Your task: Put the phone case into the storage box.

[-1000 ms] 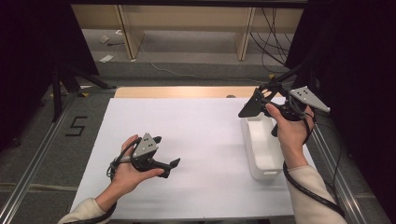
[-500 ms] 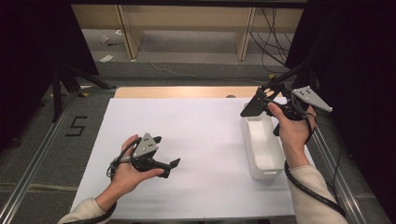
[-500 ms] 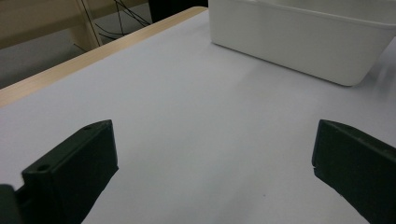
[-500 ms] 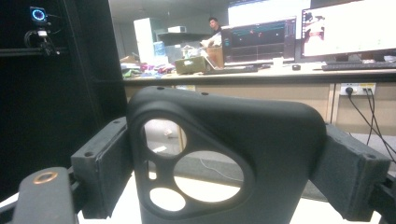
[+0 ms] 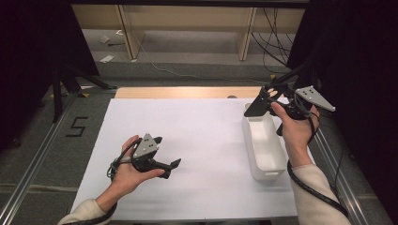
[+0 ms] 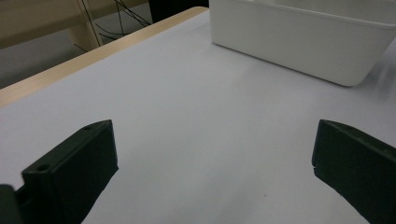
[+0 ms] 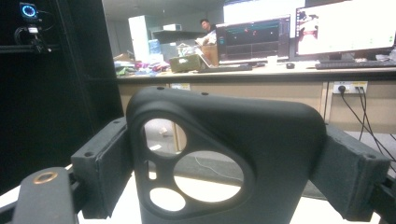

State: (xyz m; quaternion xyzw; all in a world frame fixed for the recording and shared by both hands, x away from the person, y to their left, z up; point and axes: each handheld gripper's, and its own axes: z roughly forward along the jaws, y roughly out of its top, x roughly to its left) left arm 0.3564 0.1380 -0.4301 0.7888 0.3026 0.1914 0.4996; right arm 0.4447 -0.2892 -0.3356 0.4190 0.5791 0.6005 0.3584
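Right gripper view shows the right gripper [image 7: 229, 154] clamped on a black rubbery phone case with round camera cut-outs [image 7: 224, 149], held above the far end of the white rectangular plastic bin [image 5: 263, 145] at the right. Near left, the left gripper [image 5: 165, 152] rests with jaws spread and empty over the white table sheet [image 5: 202, 136].

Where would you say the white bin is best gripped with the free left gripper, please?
Probably the near long wall of the white bin, taken at its rim from above, one jaw inside and one outside. The bin sits upright and open-topped, its walls look thin, and the left gripper has its jaws wide apart. The right gripper already holds the black phone case.
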